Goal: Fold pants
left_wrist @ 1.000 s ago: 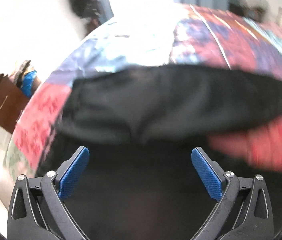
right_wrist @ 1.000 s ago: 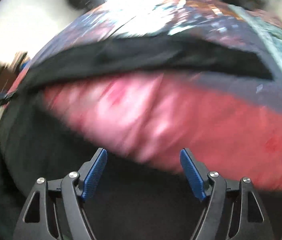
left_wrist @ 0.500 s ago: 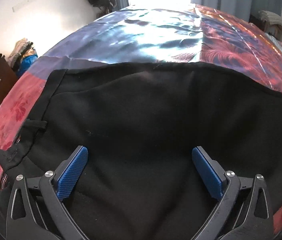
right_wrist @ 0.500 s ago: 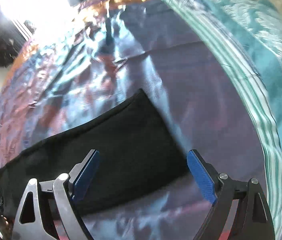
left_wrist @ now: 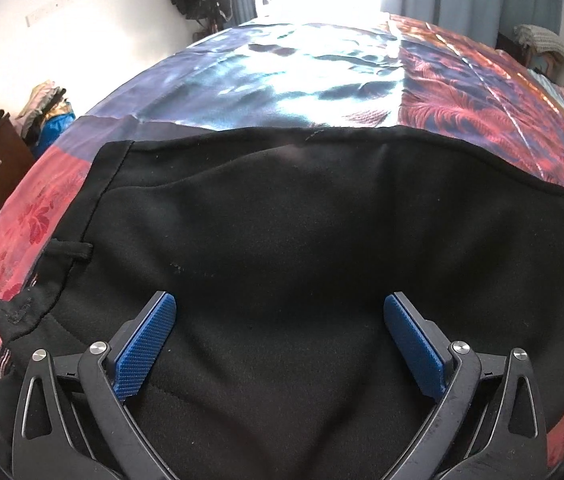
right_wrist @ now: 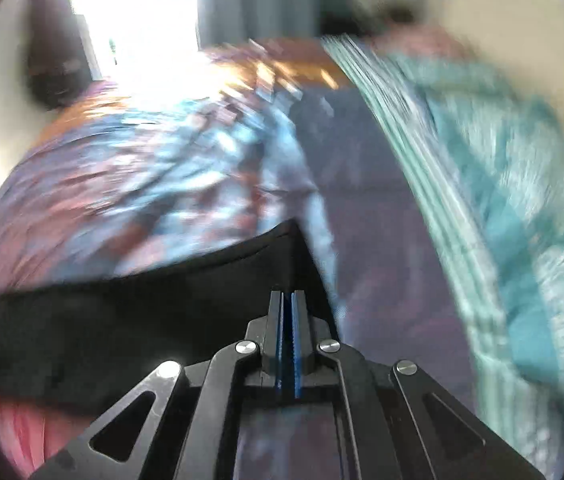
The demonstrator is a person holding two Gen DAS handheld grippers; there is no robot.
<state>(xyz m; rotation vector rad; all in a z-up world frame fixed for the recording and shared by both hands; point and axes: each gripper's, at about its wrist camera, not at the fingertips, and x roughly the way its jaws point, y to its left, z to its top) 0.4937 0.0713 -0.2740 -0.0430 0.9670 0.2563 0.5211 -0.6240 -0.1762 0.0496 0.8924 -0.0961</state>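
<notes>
Since half a second ago, my right gripper has gone from wide open to fingers pressed together at the far right corner of the pants; I cannot confirm that fabric sits between the pads. The left view is unchanged.

The bedspread, patterned in blue, purple and red, covers the bed. The black pants lie spread flat across its near part, waistband end toward the left. The right view is motion-blurred; a teal striped cover lies to the right of the pants. My left gripper hovers over the pants with fingers spread wide, holding nothing.
</notes>
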